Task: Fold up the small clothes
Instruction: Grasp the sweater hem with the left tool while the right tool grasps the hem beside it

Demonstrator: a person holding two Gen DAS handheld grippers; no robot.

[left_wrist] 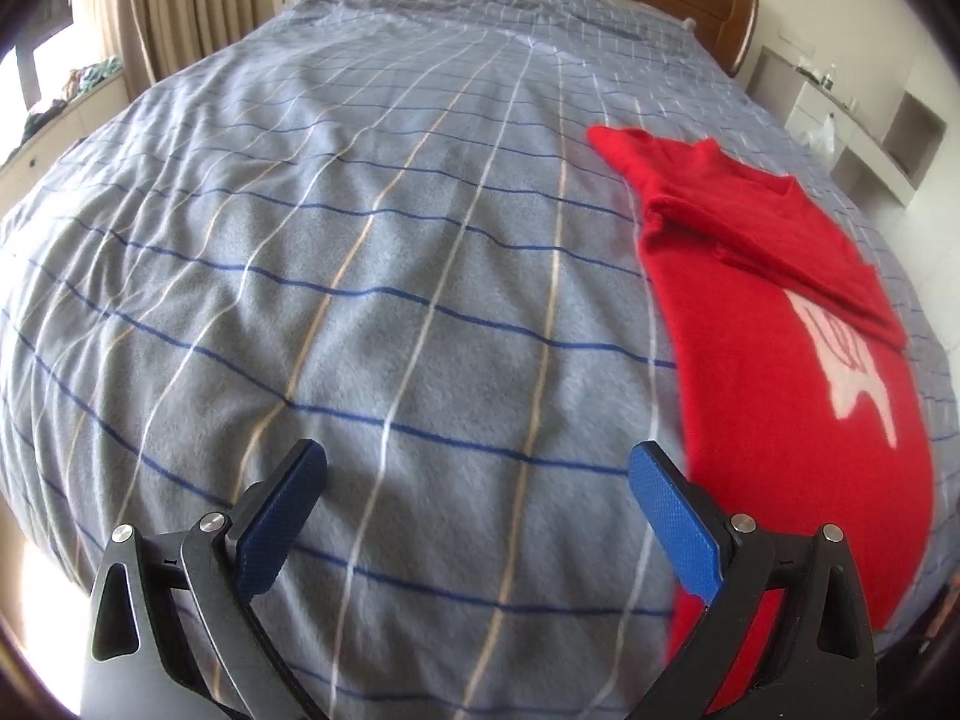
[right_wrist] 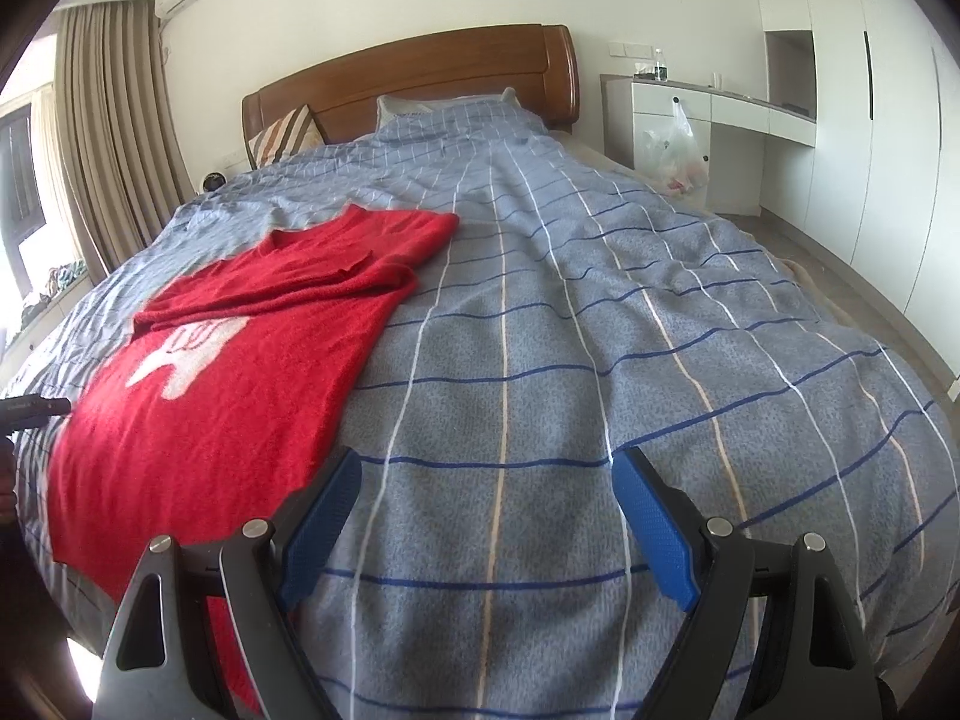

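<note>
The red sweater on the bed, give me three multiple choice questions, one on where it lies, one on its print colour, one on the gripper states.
1. The red sweater lies on:
A the plaid bedcover
B the floor
C the desk

2. Its print is:
A black
B white
C yellow

3. The left gripper and right gripper are:
A both shut on cloth
B one shut
C both open

Answers: 1 A, it lies spread on the bedcover. 2 B, white shape on red. 3 C, both gape with nothing between the jaws.
</note>
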